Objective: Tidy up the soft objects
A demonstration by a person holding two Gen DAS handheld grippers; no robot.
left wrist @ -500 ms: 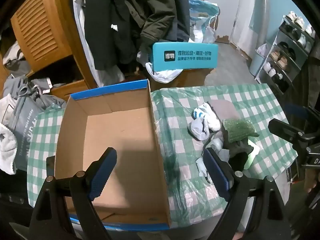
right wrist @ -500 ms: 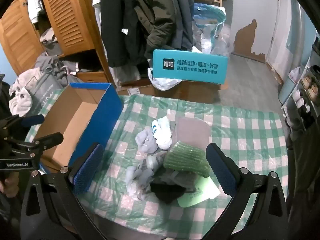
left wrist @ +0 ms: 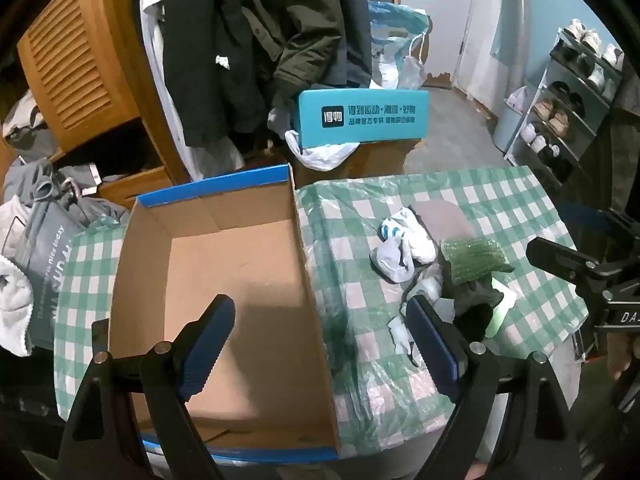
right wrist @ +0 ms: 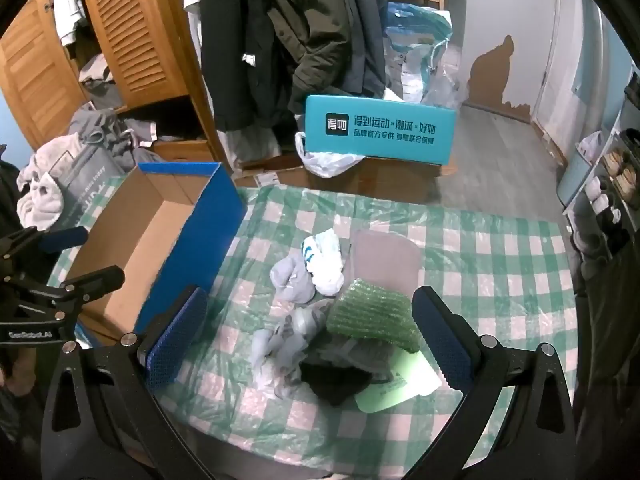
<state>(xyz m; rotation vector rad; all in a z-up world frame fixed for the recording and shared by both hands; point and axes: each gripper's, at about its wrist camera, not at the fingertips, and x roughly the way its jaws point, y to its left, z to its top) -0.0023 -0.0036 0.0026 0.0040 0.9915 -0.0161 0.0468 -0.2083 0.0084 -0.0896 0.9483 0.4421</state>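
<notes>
An open cardboard box with blue sides (left wrist: 224, 276) (right wrist: 200, 236) sits on the left of the green-checked table, with nothing inside. A pile of soft things lies to its right: a white sock with blue stripes (right wrist: 326, 258), a grey sock (right wrist: 290, 278), a green knitted piece (right wrist: 372, 316), a black piece (right wrist: 336, 384) and pale grey socks (right wrist: 288, 336). My left gripper (left wrist: 320, 344) is open and empty above the box's near right wall. My right gripper (right wrist: 306, 338) is open and empty, hovering over the pile.
A grey-brown mat (right wrist: 384, 258) and a pale green card (right wrist: 394, 388) lie under the pile. A teal box (right wrist: 380, 128) stands on cartons behind the table. Coats hang at the back, a wooden cupboard (right wrist: 132, 32) at left, a shoe rack (left wrist: 568, 108) at right.
Both views have shifted very slightly. The objects have not moved and both grippers stay open.
</notes>
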